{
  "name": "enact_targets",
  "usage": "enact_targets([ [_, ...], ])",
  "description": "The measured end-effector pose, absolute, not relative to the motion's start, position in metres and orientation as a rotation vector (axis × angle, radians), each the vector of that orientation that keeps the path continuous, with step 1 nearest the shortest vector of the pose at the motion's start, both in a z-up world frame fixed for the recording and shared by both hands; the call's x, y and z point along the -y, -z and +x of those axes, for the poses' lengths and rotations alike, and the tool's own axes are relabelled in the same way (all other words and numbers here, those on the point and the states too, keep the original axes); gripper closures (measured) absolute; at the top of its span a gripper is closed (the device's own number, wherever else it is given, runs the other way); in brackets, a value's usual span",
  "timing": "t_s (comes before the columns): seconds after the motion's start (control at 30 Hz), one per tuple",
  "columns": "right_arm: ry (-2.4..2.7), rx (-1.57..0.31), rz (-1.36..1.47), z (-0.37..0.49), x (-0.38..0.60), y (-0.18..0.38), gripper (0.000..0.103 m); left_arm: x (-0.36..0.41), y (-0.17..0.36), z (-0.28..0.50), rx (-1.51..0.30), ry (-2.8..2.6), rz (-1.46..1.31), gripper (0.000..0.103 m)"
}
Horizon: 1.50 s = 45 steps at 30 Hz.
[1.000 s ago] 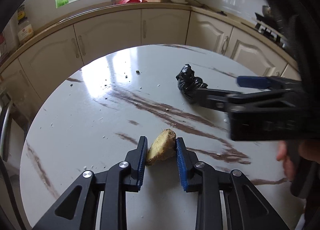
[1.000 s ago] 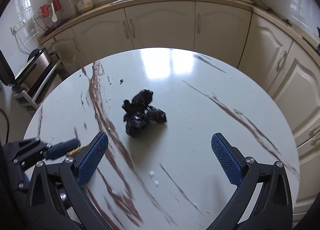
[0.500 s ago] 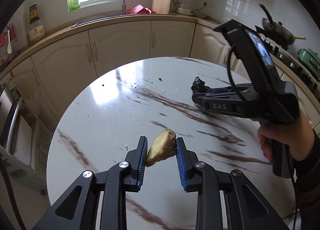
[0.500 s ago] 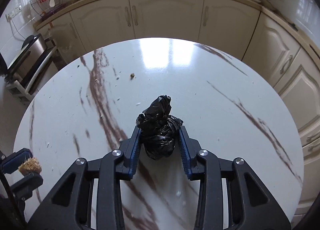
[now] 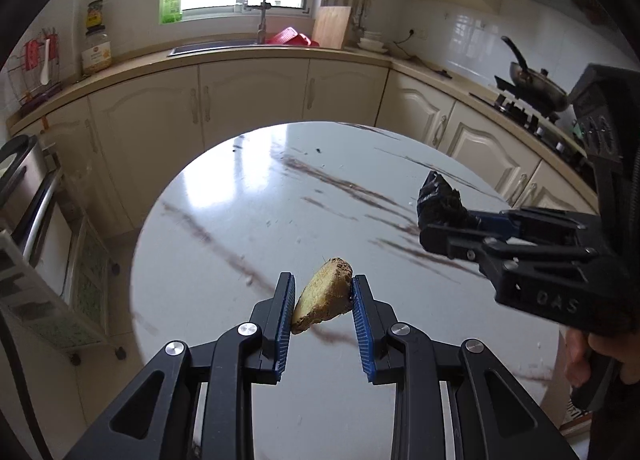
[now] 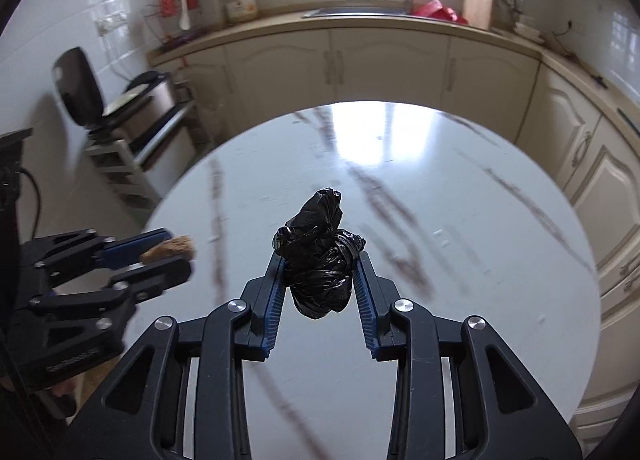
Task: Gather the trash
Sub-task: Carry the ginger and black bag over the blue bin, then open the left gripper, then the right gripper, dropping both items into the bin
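Trash is riding in both grippers at once, clear of the round marble table below. The left gripper is pinching a tan, crusty scrap between its blue pads, the scrap sitting tilted across the gap, with its lower corner against the left pad and its upper end against the right one, so only the edges are being pressed. The right gripper is clamping a crumpled black plastic bag, its jaws having just closed around the wad; the bulk is sitting between the fingertips, a loose tail is sticking up beyond them and a bulge is hanging below. Judging from this, the carry is the step in hand, and it is going to go best if both grips are holding firm and the wrists are not rolling, since the tilted scrap looks liable to pivot out and the slick bag could slide through the pads. No bin is showing in either view, so where the two pieces are heading cannot be told. A few crumbs are lying on the table far ahead of the fingers, probably needing a later pass.
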State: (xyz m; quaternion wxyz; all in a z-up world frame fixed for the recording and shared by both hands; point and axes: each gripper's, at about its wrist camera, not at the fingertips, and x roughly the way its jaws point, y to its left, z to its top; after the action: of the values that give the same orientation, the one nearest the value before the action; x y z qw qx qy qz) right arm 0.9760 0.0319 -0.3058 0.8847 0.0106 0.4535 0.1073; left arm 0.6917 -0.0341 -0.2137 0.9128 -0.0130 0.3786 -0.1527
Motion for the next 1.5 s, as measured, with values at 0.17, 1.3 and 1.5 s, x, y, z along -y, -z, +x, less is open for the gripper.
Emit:
enact_targets([
  [0.17,-0.343,-0.913,0.048,0.931,-0.089,0.291,0.071,-0.016,0.210,0.615,-0.747,0.252,-0.057,0.078],
  [1.3,-0.746,-1.263,-0.054,0.936,-0.394,0.491,0.069,-0.256,0.340,0.365,-1.026,-0.290,-0.331,0.038],
  [1.5,-0.774,-1.320,-0.037,0.954,-0.421,0.533,0.066,-0.267,0.348,0.367,-1.088,-0.340,-0.405,0.027],
])
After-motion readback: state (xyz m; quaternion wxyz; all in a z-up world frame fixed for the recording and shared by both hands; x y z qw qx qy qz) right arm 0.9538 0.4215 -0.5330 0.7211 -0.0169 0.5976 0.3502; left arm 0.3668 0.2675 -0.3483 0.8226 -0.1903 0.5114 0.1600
